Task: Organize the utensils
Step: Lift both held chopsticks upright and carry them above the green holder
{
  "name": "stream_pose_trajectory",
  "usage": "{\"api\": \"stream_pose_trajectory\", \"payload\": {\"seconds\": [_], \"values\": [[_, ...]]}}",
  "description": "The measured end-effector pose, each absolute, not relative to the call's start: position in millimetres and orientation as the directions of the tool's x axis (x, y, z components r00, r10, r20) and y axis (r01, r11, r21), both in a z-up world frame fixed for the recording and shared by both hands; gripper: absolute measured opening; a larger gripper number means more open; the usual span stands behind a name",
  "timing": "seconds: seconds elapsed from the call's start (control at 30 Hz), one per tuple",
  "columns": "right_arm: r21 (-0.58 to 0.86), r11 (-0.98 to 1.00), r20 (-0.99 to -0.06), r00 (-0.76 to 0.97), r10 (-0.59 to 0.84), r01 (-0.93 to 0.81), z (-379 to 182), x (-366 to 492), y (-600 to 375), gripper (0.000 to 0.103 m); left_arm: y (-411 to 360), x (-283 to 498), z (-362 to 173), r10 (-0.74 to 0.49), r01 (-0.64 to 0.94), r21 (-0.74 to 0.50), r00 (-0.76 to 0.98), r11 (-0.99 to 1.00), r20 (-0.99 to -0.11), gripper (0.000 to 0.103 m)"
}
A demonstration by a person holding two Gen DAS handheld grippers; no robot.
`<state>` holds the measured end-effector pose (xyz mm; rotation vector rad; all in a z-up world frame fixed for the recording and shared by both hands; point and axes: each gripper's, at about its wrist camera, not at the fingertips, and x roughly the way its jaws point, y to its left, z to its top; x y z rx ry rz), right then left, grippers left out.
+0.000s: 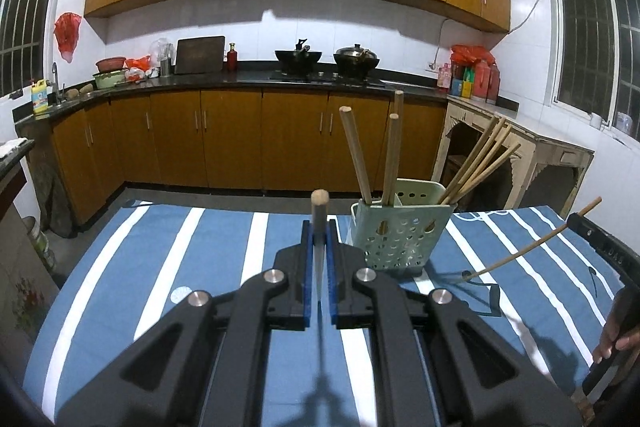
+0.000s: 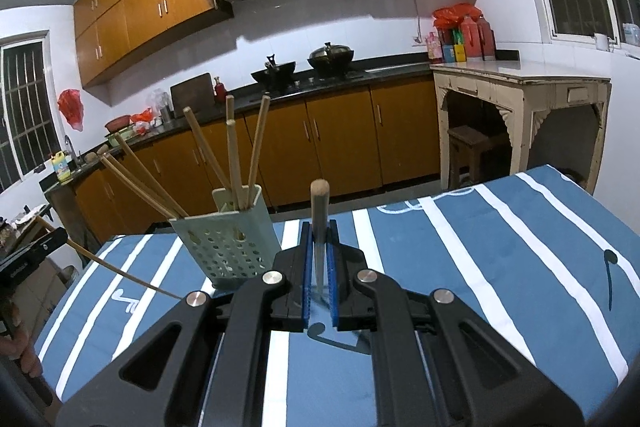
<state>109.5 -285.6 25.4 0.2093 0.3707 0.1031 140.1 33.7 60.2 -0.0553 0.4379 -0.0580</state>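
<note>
A light green perforated holder (image 1: 402, 231) stands on the striped table with several wooden chopsticks leaning in its compartments. My left gripper (image 1: 319, 227) is shut on one wooden chopstick (image 1: 320, 203), which sticks up between the blue pads, just left of the holder. My right gripper (image 2: 319, 227) is shut on another chopstick (image 2: 319, 203), just right of the holder (image 2: 228, 243). Each gripper also shows at the other view's edge: the right gripper (image 1: 576, 221) with its slanted chopstick (image 1: 520, 254), the left gripper (image 2: 52, 241) with its chopstick (image 2: 120, 273).
A blue cloth with white stripes (image 1: 200, 267) covers the table. Beyond its far edge is floor, then brown kitchen cabinets (image 1: 232, 143) with woks on the stove. A worn cream side table (image 2: 520, 95) stands at the right. A person's hand (image 1: 616, 339) grips the right tool.
</note>
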Motion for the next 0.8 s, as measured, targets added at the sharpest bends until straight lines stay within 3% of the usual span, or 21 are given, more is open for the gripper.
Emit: {"api": "stream_pose_trajectory", "payload": {"seconds": [0.53,0.8], "values": [[0.235,0.963,-0.314,0.927,0.205,-0.134,55,113,-275,0.008,24,141,86,-0.066,0.060,-0.028,0.923,0.998,-0.379,0.007],[0.261,0.949,-0.281,0.927,0.249,-0.176,70,114,-272,0.007,22,140,99,-0.111,0.091,-0.070,0.923,0.993,-0.368,0.007]]}}
